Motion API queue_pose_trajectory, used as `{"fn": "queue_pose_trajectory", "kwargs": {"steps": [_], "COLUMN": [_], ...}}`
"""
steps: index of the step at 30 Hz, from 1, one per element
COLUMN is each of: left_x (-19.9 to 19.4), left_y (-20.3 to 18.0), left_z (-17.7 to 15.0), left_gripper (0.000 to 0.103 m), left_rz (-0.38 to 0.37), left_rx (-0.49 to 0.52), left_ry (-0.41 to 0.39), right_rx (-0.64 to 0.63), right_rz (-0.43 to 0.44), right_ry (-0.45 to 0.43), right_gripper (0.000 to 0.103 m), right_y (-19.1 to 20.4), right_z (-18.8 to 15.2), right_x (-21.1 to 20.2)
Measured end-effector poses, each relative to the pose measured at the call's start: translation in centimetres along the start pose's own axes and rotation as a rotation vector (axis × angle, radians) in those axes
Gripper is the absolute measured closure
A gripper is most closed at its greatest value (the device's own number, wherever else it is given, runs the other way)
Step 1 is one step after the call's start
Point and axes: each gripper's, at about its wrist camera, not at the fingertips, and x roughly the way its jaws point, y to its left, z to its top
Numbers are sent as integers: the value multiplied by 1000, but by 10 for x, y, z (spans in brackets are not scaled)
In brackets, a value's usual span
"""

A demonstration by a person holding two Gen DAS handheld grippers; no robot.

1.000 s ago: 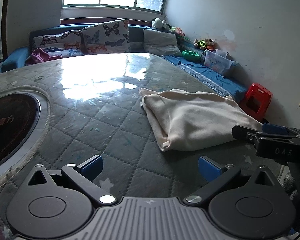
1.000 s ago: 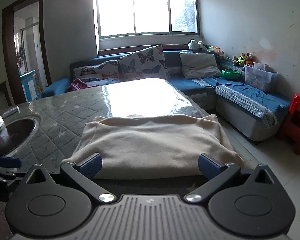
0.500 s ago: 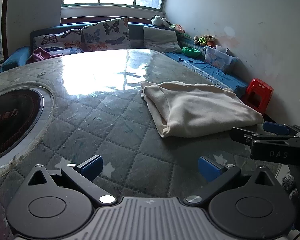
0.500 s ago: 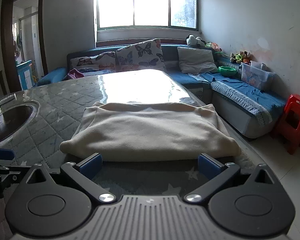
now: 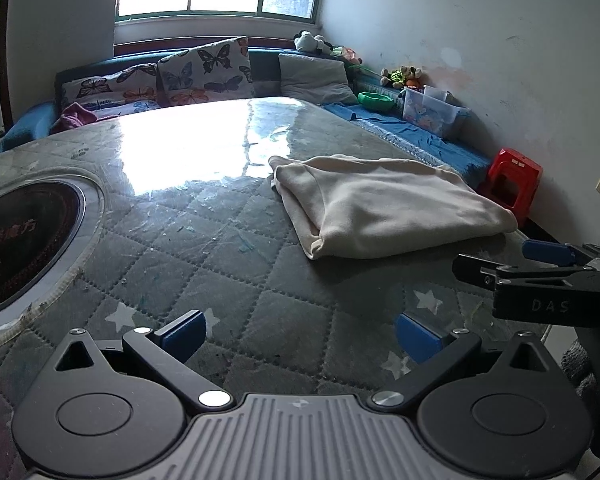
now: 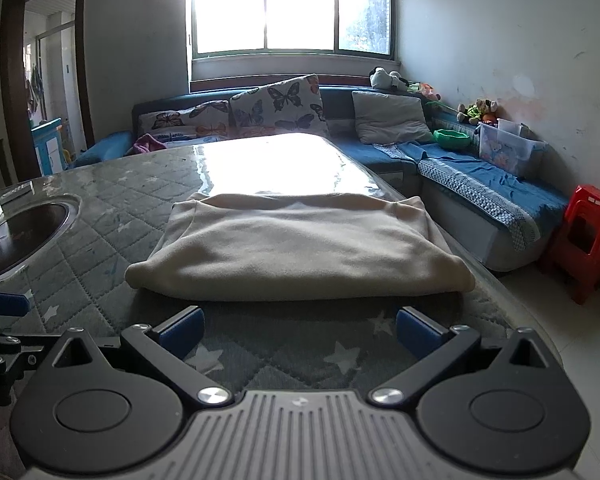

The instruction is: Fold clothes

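The folded cream garment [image 6: 300,248] is seen lying on the quilted tabletop [image 6: 100,216], just ahead of the right gripper [image 6: 299,330], whose jaws are spread wide and empty. The left gripper [image 5: 300,332], likewise spread and empty, is held well left of the cloth. "DAS" is read on the right gripper's side [image 5: 550,306]; the red characters in the round inset [image 5: 24,248] are cut off.

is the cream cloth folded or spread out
Folded: the cream cloth lies as a compact, layered rectangle on the table, with doubled edges.
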Motion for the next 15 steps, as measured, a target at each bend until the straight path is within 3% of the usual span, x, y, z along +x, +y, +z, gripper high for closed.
{"fn": "queue_pose_trajectory", "kwargs": {"steps": [15], "left_x": [-11], "left_y": [-7], "left_z": [-5], "left_gripper": [0], "left_rz": [-7], "left_rx": [25], "left_ry": [-27], "right_rx": [-6], "right_rz": [-2], "right_ry": [-6], "right_gripper": [0], "right_y": [5], "right_z": [-4], "right_x": [-9]}}
